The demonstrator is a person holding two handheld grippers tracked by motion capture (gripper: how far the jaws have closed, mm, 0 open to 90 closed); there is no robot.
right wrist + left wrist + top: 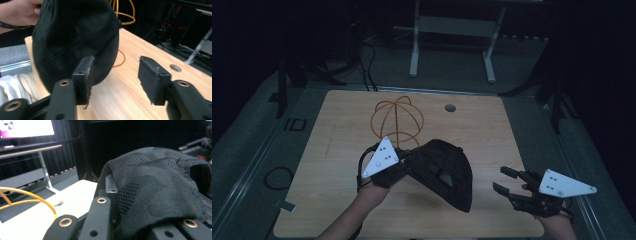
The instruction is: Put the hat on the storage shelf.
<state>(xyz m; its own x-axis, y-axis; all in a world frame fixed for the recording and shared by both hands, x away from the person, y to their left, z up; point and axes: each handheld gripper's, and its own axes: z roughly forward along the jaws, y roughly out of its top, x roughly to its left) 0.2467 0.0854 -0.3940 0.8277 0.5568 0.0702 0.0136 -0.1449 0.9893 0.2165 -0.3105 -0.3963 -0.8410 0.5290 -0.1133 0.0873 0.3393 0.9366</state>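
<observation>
We see a black cap (447, 175) of soft fabric, with a faint tone-on-tone pattern and panels of open mesh knit, its crown a rounded dome. It hangs above the near middle of the light wood-grain table (337, 150), carried at its left edge by the left gripper (404, 162), whose jaws are pressed together on the cloth; in the left gripper view the fabric drapes over the matte black jaws with their brass-ringed rivets. Behind the cap stands a hat stand of thin orange wire (397, 120), bent into a rounded cage shape. A small round hole (450, 107) sits in the table's far part.

The right gripper (503, 180) is to the right of the cap, apart from it, its jaws spread with nothing between them. In the right gripper view its rough foam-like pads (152, 77) flank bare wood, and the cap lies beyond the left pad.

We can read no writing on anything.
</observation>
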